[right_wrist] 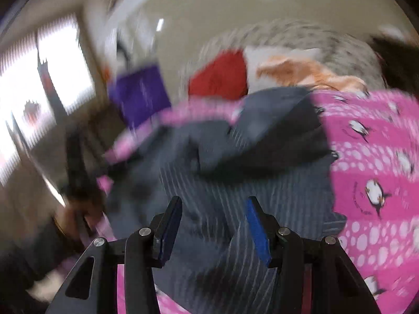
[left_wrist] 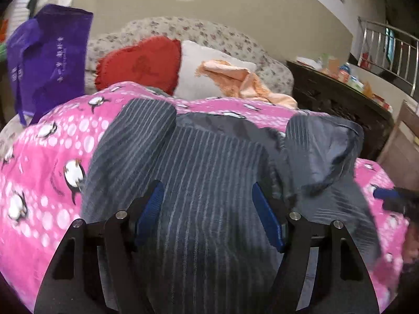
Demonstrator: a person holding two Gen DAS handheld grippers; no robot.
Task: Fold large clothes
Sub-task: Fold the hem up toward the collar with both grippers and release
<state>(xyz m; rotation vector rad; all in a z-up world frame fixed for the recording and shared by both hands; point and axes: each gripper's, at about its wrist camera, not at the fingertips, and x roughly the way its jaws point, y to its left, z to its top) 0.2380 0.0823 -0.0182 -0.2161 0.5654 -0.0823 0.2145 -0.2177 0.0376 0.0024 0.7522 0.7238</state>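
Observation:
A large grey striped garment (left_wrist: 199, 172) lies partly folded on a pink penguin-print blanket (left_wrist: 47, 172). Its plain grey lining shows in a turned-over flap at the right (left_wrist: 330, 154). My left gripper (left_wrist: 208, 196) is open just above the garment's middle, holding nothing. In the right wrist view, which is blurred by motion, the same garment (right_wrist: 217, 183) lies on the blanket (right_wrist: 371, 162), and my right gripper (right_wrist: 213, 209) is open over its near part, empty. The right gripper's tip also shows at the right edge of the left wrist view (left_wrist: 392, 196).
Behind the blanket lie a red cushion (left_wrist: 141, 62), a white pillow (left_wrist: 196, 70) and an orange cloth (left_wrist: 243, 81) on a floral sofa (left_wrist: 209, 34). A purple bag (left_wrist: 47, 60) hangs at the left. A dark wooden cabinet (left_wrist: 337, 99) with clutter stands at the right.

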